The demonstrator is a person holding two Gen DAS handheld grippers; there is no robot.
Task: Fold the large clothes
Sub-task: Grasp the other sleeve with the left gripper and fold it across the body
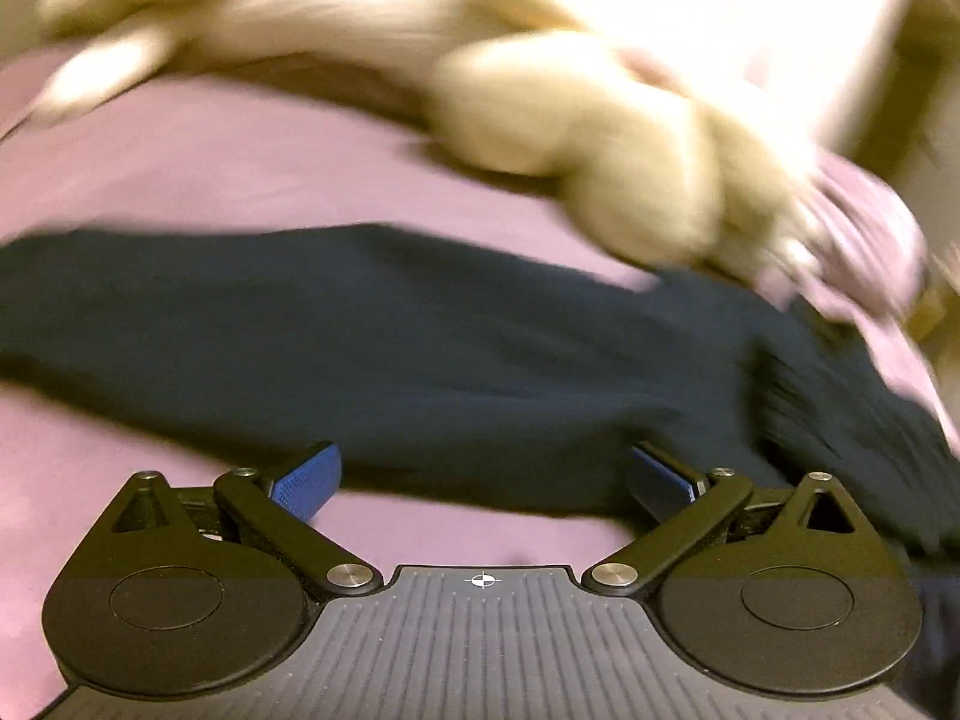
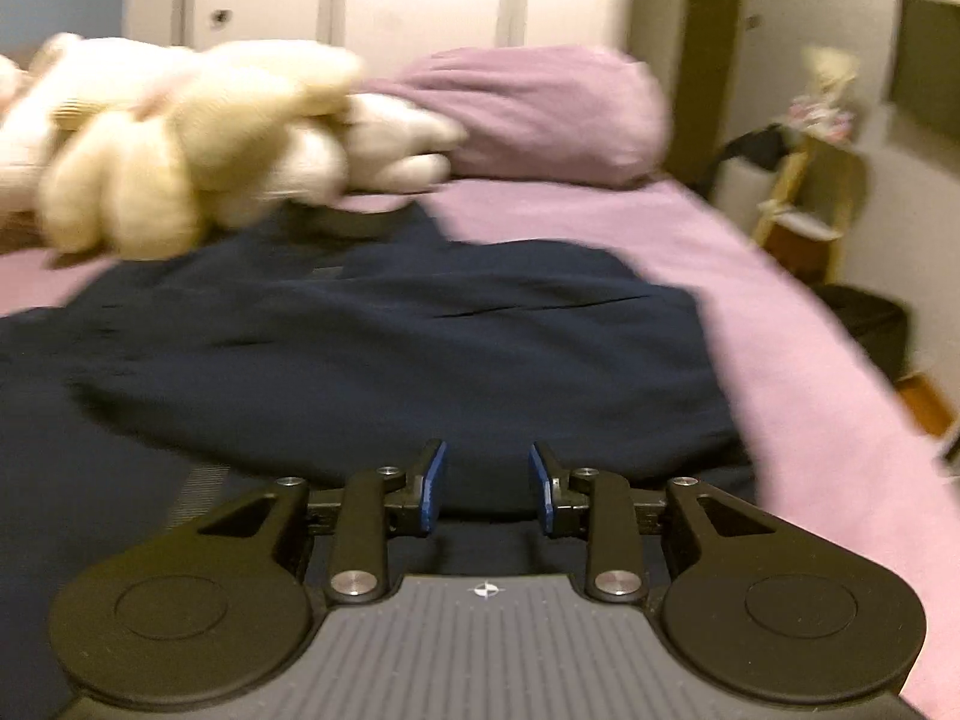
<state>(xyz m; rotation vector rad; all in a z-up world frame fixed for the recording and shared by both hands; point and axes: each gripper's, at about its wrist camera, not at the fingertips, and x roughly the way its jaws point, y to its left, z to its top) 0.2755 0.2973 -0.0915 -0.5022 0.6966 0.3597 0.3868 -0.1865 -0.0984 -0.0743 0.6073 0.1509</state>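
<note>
1. Left gripper [image 1: 485, 480]: fingers spread wide, nothing between them.
2. Right gripper [image 2: 487, 489]: narrow gap between the pads, nothing held.
3. Navy garment [image 2: 372, 348]: spread across the pink bedsheet [image 2: 780, 324].
4. Cream plush toys [image 2: 180, 144]: beyond the garment, beside the pillow [image 2: 540, 108].

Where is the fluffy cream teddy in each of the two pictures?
Left wrist view: the cream teddy lies upper right of centre, blurred, just beyond the dark blue garment.
Right wrist view: the cream teddy sits upper left, at the garment's far edge, left of the pink pillow.
Shared landmark: the dark blue garment spread on the pink sheet.
</note>
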